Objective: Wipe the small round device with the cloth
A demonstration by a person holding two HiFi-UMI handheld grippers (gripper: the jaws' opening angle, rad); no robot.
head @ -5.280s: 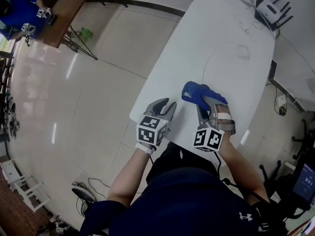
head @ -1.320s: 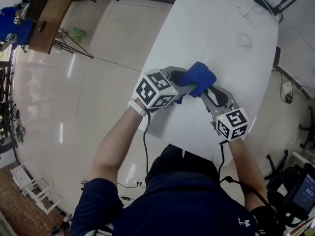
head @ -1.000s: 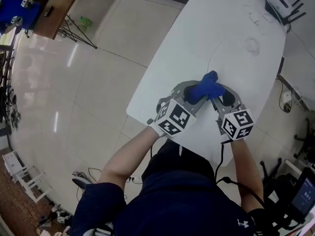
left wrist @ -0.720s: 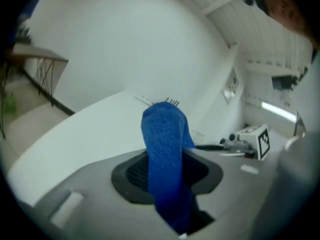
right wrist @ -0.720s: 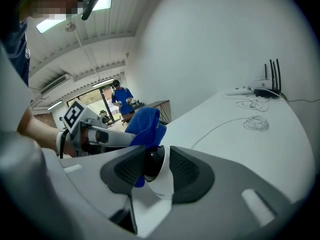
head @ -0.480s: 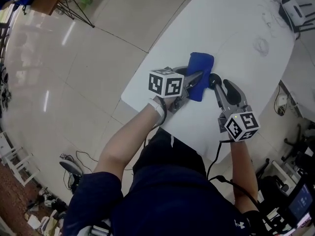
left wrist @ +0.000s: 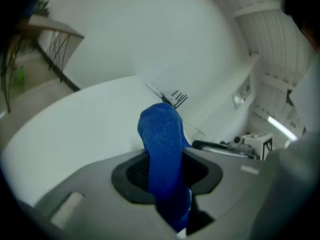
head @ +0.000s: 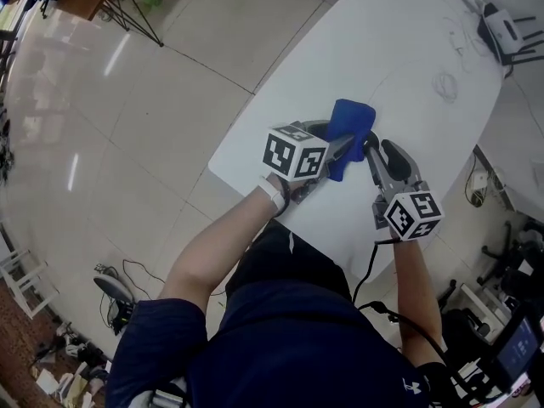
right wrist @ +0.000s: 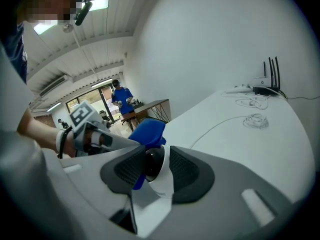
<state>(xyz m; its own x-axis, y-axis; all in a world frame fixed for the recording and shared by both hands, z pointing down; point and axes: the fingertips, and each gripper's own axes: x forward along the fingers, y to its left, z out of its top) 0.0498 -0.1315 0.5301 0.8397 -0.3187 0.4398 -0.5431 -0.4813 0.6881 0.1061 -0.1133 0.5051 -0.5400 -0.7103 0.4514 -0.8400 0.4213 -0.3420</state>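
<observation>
The blue cloth (head: 346,134) is clamped in my left gripper (head: 340,147), standing up between its dark pads as a folded strip (left wrist: 162,154). My right gripper (head: 371,150) is shut on the small round device (right wrist: 156,168), a white body with a black domed face (right wrist: 151,164) pinched between its pads. In the head view both grippers meet over the white table (head: 408,75), the cloth lying against the device's left side. In the right gripper view the cloth (right wrist: 146,133) shows just behind the device, with the left gripper's marker cube (right wrist: 82,115) at left.
A white router with black antennas (head: 501,25) and a coiled white cable (head: 444,85) lie at the table's far end. The table's near-left edge (head: 242,164) drops to a glossy tiled floor. A person in blue (right wrist: 121,99) stands by a wooden table in the background.
My left gripper has rolled and dropped slightly, turning the cloth against the device. The right gripper has held still with the device.
</observation>
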